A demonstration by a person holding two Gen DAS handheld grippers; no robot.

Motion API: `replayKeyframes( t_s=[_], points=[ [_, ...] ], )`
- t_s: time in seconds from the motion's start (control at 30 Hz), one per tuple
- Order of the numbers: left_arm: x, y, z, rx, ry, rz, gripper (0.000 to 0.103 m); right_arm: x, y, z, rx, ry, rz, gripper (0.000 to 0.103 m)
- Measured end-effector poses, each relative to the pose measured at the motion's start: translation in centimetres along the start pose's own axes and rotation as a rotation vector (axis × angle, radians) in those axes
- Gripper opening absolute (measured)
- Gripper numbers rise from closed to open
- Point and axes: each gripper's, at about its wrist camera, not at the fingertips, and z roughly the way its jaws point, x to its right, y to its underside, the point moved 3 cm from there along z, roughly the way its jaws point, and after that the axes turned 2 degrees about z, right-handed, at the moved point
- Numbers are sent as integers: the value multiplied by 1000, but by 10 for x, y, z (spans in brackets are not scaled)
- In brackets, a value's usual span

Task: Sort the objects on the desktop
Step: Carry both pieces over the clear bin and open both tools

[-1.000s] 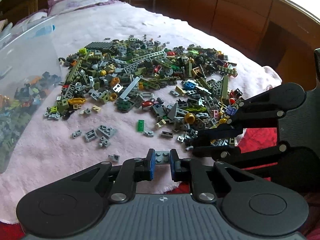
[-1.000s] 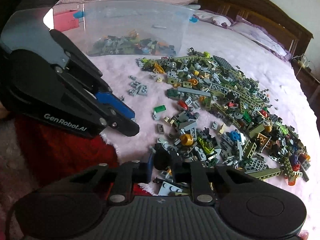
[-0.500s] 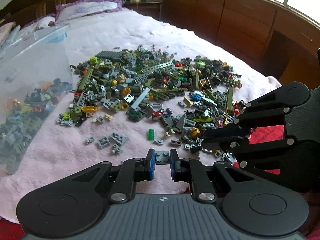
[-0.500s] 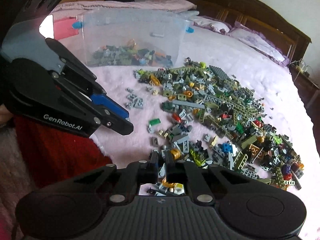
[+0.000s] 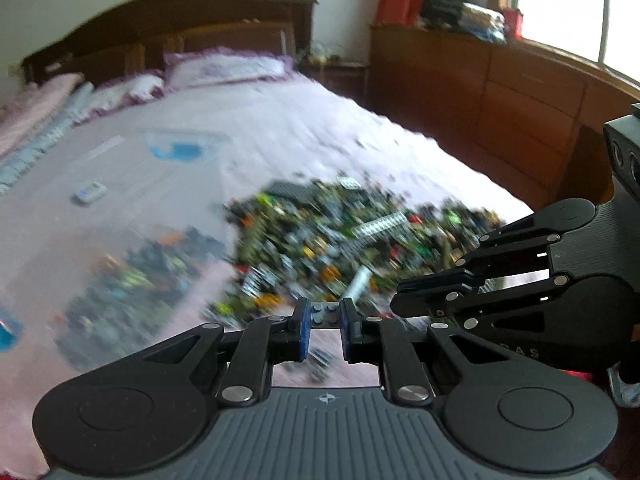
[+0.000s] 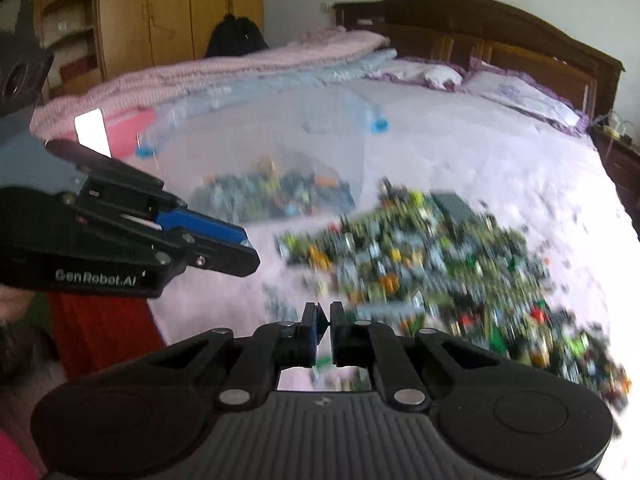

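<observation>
My left gripper [image 5: 325, 322] is shut on a small grey studded plate [image 5: 325, 312], lifted above the bed. The plate spans the gap between the blue pads. My right gripper [image 6: 325, 320] is shut to a thin slit on a small brick that barely shows. A heap of mixed loose bricks [image 5: 340, 240] lies on the pale pink blanket, blurred by motion. The clear plastic bin [image 6: 260, 152] with several bricks inside stands left of the heap. The right gripper [image 5: 400, 300] hangs just right of my left one. The left gripper [image 6: 248, 256] reaches in from the left.
The bed's dark wooden headboard [image 5: 168, 32] and pillows [image 5: 224, 66] are at the far end. Wooden cabinets [image 5: 500, 92] run along the right side under a window. Red cloth [image 6: 96, 336] hangs at the near edge. A wardrobe [image 6: 160, 12] stands behind the bin.
Both grippers have risen and tilted up, away from the heap; the views now take in the headboard and walls. The left keeps its grey plate. The right has closed at the heap's edge.
</observation>
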Motion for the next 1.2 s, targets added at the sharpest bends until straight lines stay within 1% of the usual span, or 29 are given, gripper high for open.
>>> replayKeyframes(
  t_s=[0.17, 0.37, 0.53, 0.67, 0.77, 0.8, 0.83, 0.87, 0.9, 0.93, 1.0, 1.07, 1.17, 1.2],
  points=[
    [-33, -25, -8, 43, -78, -16, 17, -8, -47, 14, 57, -52, -26, 7],
    [-76, -56, -15, 92, -177, -36, 17, -21, -110, 46, 107, -110, -67, 7],
    [-115, -68, -10, 90, -236, -100, 17, -31, -155, 75, 121, -125, -71, 7],
    [-135, -70, -1, 71, -265, -137, 17, -39, -182, 106, 108, -122, -67, 7],
    [-142, -68, 4, 57, -284, -173, 26, -41, -195, 130, 80, -117, -47, 7],
    [-142, -66, 5, 54, -288, -182, 29, -40, -197, 136, 71, -113, -36, 9],
    [-143, -65, 5, 54, -297, -188, 35, -39, -199, 141, 68, -110, -26, 13],
    [-144, -63, 3, 54, -301, -193, 41, -38, -200, 144, 68, -109, -18, 14],
    [-144, -62, 2, 55, -303, -197, 59, -37, -200, 147, 69, -109, -10, 15],
    [-144, -61, 0, 61, -308, -204, 66, -36, -201, 150, 69, -108, -1, 18],
    [-144, -59, -4, 69, -316, -200, 66, -36, -201, 152, 73, -102, 8, 24],
    [-143, -57, -7, 71, -322, -200, 69, -37, -199, 150, 80, -92, 7, 27],
    [-144, -57, -11, 79, -334, -220, 79, -36, -197, 144, 91, -82, 20, 32],
    [-144, -58, -12, 83, -334, -231, 83, -35, -197, 142, 95, -80, 28, 35]
  ],
)
